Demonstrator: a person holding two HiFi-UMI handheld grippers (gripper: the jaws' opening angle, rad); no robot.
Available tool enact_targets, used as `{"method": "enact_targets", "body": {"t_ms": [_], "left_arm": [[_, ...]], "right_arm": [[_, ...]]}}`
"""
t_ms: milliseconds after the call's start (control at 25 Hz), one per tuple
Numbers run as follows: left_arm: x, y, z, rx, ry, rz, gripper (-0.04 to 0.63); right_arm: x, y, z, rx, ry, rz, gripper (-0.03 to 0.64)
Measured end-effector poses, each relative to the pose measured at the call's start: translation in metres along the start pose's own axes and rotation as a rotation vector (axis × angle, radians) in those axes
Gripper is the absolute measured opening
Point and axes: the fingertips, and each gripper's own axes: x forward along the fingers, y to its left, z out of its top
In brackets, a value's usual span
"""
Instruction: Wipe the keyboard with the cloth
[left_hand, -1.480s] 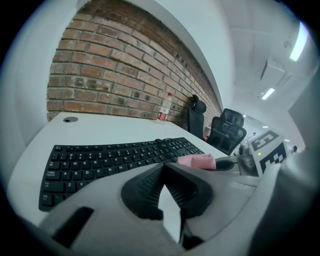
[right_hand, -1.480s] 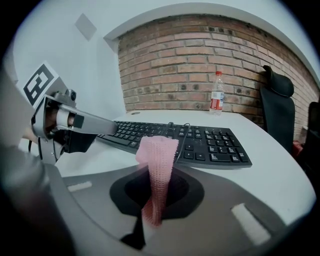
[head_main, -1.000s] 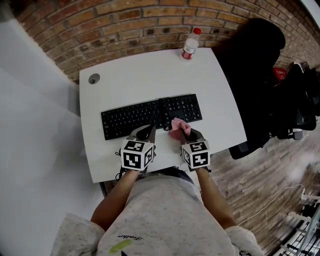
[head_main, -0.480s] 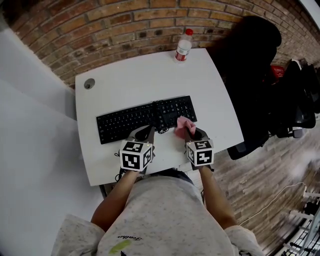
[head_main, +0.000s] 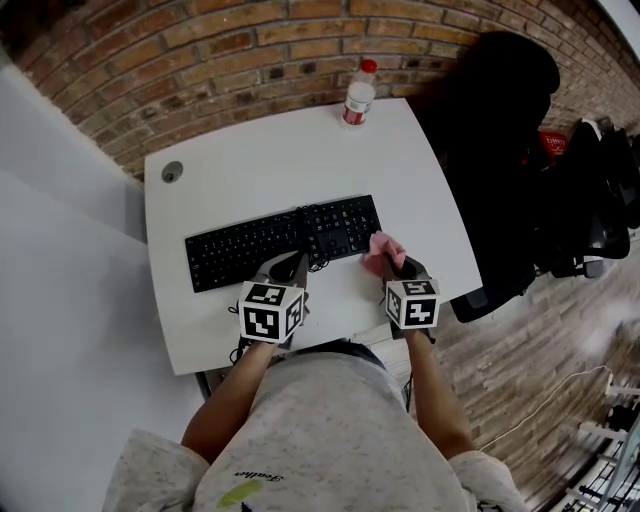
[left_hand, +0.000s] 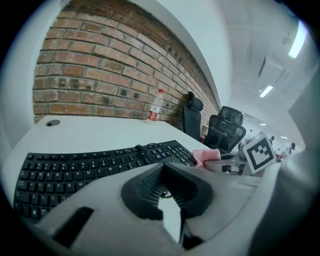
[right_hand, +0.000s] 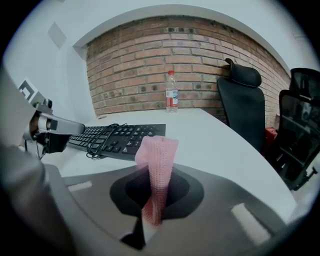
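Note:
A black keyboard (head_main: 285, 240) lies across the white desk (head_main: 260, 150), with a coiled black cable (right_hand: 100, 141) on its near edge. My right gripper (head_main: 396, 264) is shut on a pink cloth (head_main: 382, 249), which stands up from the jaws (right_hand: 159, 155) just off the keyboard's right end. My left gripper (head_main: 292, 264) sits at the keyboard's near edge around its middle, shut with nothing in it (left_hand: 163, 167). The left gripper view shows the keyboard (left_hand: 85, 167) and the pink cloth (left_hand: 205, 156) at the right.
A plastic water bottle (head_main: 357, 95) with a red cap stands at the desk's far edge by the brick wall. A round cable hole (head_main: 172, 172) is at the far left corner. Black office chairs (head_main: 500, 150) stand right of the desk.
My right gripper has carried the pink cloth rightward along the keyboard, from its middle-right keys to just past its right end. The left gripper has stayed put.

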Motion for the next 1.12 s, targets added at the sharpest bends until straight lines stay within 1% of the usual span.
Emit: {"method": "enact_targets", "body": {"t_ms": [600, 880, 960, 1120], "left_arm": [[0.006, -0.003, 0.004, -0.009, -0.005, 0.02, -0.006], [0.005, 0.0, 0.004, -0.015, -0.008, 0.031, -0.006], [0.004, 0.002, 0.003, -0.017, -0.01, 0.036, -0.006], [0.0, 0.005, 0.003, -0.023, -0.017, 0.05, -0.006]], "right_arm": [[-0.011, -0.05, 0.002, 0.052, -0.005, -0.075, 0.023], [-0.023, -0.068, 0.017, 0.054, -0.06, -0.167, 0.023], [-0.019, -0.063, 0.021, 0.051, -0.065, -0.16, 0.023], [-0.008, -0.046, 0.024, 0.028, -0.048, -0.109, 0.023]]}}
